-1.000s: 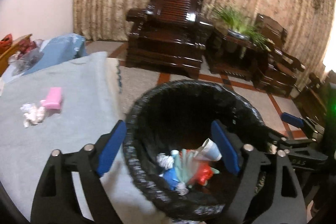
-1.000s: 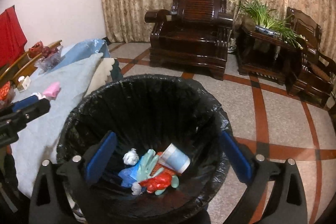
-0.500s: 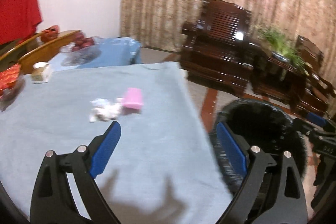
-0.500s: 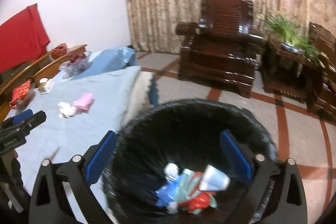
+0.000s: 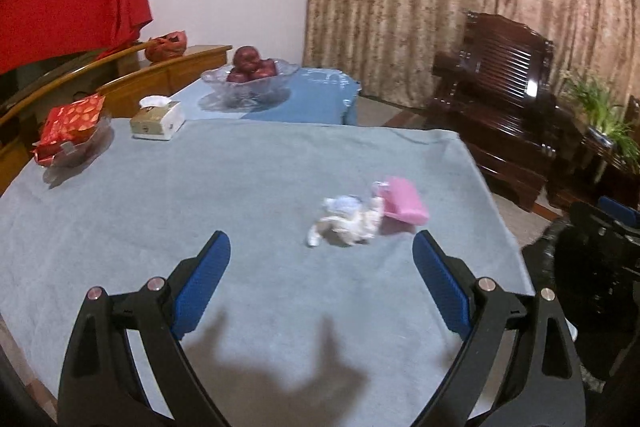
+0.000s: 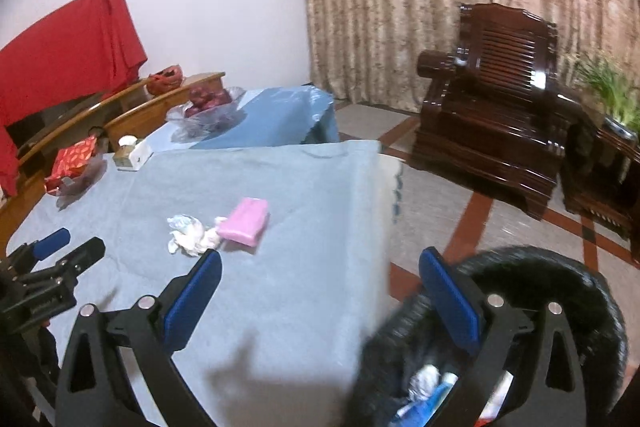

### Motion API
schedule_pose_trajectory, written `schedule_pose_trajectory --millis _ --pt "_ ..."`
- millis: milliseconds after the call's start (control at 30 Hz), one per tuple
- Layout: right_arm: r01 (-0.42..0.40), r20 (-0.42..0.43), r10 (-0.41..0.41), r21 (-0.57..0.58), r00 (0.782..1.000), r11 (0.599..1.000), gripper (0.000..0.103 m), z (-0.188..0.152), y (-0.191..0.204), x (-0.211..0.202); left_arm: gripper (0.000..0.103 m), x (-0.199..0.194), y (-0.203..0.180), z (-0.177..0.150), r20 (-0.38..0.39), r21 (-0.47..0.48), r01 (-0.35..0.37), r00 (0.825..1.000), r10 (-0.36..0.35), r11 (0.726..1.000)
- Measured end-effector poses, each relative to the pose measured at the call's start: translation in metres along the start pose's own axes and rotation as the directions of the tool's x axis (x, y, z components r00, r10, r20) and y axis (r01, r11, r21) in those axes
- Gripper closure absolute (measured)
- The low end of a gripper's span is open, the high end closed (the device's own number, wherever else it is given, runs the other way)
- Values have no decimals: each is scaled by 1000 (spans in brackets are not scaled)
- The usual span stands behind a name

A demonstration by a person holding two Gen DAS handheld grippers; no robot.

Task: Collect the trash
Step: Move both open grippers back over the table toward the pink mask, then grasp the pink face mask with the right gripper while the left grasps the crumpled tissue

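Observation:
A crumpled white wrapper (image 5: 347, 221) (image 6: 191, 235) lies on the grey tablecloth (image 5: 240, 187) beside a pink packet (image 5: 403, 203) (image 6: 244, 222). My left gripper (image 5: 322, 281) hovers open over the cloth, short of the wrapper, nothing between its fingers. My right gripper (image 6: 320, 299) is open and empty too, straddling the table's right edge and the black bin (image 6: 560, 291) on the floor. Several pieces of trash (image 6: 428, 383) lie inside the bin. The left gripper shows at the left edge of the right wrist view (image 6: 52, 267).
A tissue box (image 5: 157, 117), a red snack bag on a glass dish (image 5: 68, 131) and a glass bowl of red fruit (image 5: 250, 77) stand at the table's far side. Dark wooden armchairs (image 6: 500, 115) and a plant (image 5: 604, 115) are beyond the table on the tiled floor.
Both grippers have swung left from over the bin toward the table. The wrapper and pink packet now sit ahead of the left gripper; the bin has slid to the right edge.

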State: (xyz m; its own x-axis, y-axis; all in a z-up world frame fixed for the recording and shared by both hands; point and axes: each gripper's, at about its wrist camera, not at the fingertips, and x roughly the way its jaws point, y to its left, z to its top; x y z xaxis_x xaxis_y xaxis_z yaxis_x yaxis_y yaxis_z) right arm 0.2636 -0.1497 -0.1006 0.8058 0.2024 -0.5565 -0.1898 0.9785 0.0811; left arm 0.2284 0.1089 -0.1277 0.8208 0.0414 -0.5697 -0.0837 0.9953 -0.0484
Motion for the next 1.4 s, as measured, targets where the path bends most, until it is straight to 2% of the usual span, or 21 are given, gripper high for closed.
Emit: schedule_pose_trajectory --millis 233,433,833,933,1000,1033,1100,1200,1400 --pt "-5 -38 4 -30 999 1000 7 6 33 60 13 36 24 2 -9 -12 -41 999 41 999" --pt "1 -105 -6 -42 994 999 11 2 49 111 13 69 30 3 -37 -14 -43 998 42 999" --pt "-63 -190 53 -47 980 997 24 0 66 160 13 98 46 -6 -80 -34 -66 995 63 997" --pt "-77 -218 62 -63 974 995 33 -2 71 171 13 100 48 -6 -83 -43 -65 995 62 997" --pt "-100 -237 83 -61 968 993 49 -5 71 176 13 100 48 -6 -83 -42 -65 995 62 997" --pt "-114 -248 96 -58 964 992 53 -6 71 178 13 101 48 -6 -84 -41 -65 995 61 997" --pt "-156 -271 140 -39 952 987 72 -10 71 181 13 103 48 -6 -89 -43 -59 994 55 997" --pt "-174 -263 156 -45 952 984 83 -13 71 178 13 105 44 -5 -89 -44 -49 995 45 998" --pt "-148 -237 143 -4 961 989 85 -9 55 166 13 111 26 -1 -86 -33 -9 996 6 999"
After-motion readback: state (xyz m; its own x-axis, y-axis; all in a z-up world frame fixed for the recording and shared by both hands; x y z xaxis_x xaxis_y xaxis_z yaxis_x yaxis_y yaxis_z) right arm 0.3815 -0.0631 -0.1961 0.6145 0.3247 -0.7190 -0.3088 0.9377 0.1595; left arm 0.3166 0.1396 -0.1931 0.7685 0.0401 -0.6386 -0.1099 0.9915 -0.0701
